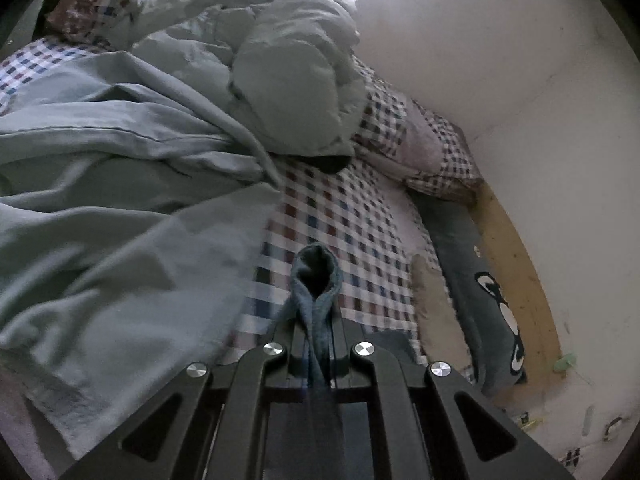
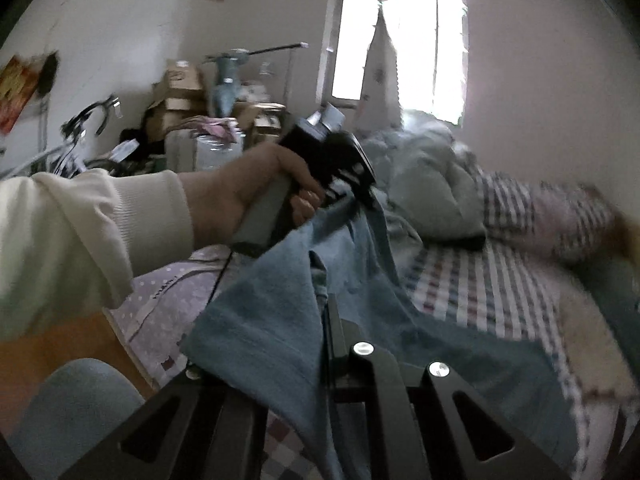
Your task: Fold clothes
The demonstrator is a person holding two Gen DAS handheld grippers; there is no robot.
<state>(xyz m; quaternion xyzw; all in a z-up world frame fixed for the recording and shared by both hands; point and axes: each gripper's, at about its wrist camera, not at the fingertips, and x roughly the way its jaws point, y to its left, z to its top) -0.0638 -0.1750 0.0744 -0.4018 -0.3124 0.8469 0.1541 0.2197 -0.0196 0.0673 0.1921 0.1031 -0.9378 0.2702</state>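
Now both grippers pinch one blue garment (image 2: 280,320), lifted above the checked bedsheet (image 1: 340,216).
Soft, light and limp, it will sag, so edges or corners grip best; left gripper (image 1: 318,320) and right gripper (image 2: 326,316) each press shut on a fold of it.

Rumpled green duvet (image 1: 280,80) on checked sheet (image 1: 344,216); possibly bicycle (image 2: 80,136) behind.

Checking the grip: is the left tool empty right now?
No, the left tool is shut on a fold of the blue towel.
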